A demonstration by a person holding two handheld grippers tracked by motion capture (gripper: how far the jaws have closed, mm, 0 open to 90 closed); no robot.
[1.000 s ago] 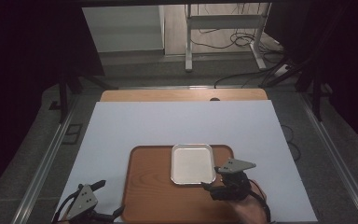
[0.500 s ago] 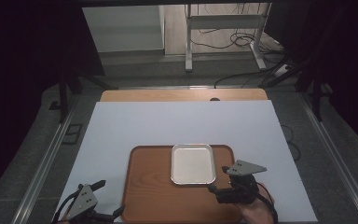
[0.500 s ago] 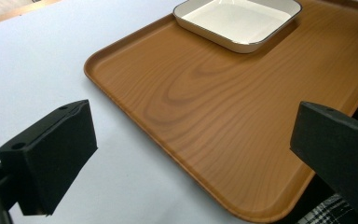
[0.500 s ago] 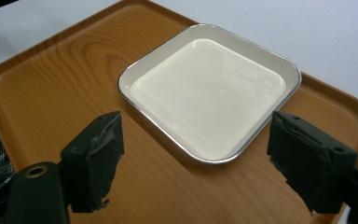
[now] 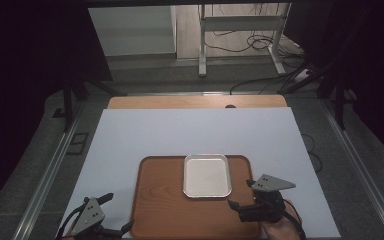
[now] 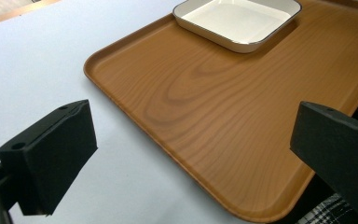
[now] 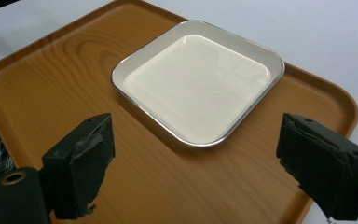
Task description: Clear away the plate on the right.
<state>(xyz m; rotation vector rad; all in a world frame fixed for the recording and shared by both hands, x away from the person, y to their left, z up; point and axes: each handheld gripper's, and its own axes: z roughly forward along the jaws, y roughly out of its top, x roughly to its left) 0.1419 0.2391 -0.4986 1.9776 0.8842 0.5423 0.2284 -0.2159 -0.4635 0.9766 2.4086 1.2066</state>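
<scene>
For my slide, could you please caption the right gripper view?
Open right gripper poised over an empty white dish on a wooden tray.

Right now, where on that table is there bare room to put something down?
The white sheet is bare beyond the brown wooden tray and along its left. On the tray, the wood left of the square white dish is free. It is crowded at the near right corner, by the right gripper.

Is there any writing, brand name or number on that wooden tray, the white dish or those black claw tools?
None can be read. The wooden tray shows bare wood grain, the white dish is plain inside, and the left gripper and right gripper carry no visible lettering.
</scene>
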